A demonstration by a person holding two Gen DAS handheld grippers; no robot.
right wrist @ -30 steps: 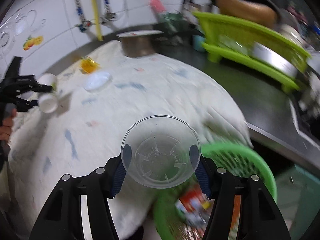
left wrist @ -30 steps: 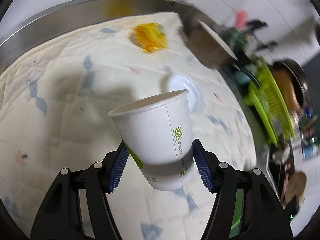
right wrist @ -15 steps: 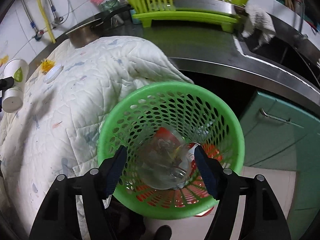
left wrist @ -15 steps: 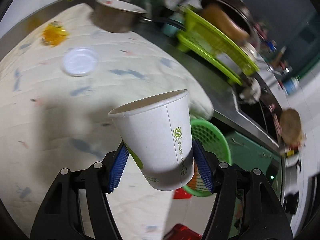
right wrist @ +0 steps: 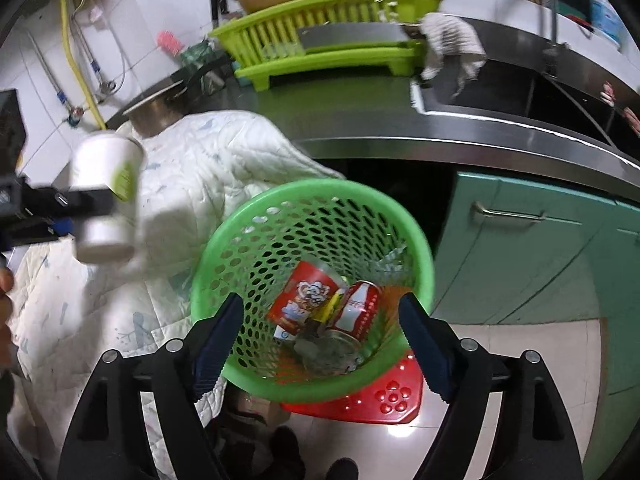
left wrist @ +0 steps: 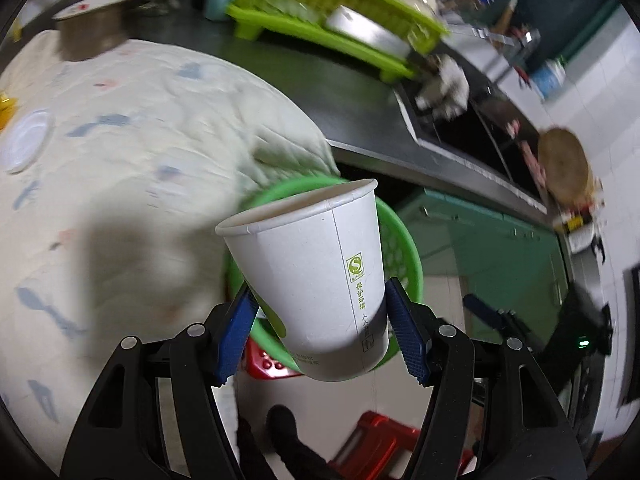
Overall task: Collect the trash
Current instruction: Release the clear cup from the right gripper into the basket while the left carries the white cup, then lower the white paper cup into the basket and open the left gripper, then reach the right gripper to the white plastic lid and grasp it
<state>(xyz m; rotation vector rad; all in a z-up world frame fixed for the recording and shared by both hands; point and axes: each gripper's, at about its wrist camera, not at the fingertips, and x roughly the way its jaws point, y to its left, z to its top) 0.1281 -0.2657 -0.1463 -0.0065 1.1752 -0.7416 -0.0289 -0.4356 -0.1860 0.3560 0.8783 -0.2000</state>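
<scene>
Left wrist view: left gripper (left wrist: 320,332) clamped paper cup (left wrist: 316,280), basket (left wrist: 404,256) rim at 3 o'clock behind it. Right gripper (right wrist: 320,344) had just been opening, jaws wide w/ nothing between, plastic cup (right wrist: 332,350) down in basket. Risk: cup let go early could hit rim, bounce onto floor.

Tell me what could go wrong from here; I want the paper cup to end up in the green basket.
1. The left gripper holds the paper cup tilted, beside the green basket rather than over it; released now, it would likely miss.
2. The right gripper, jaws just opened and empty, hangs over the basket mouth and could block the incoming cup.
</scene>
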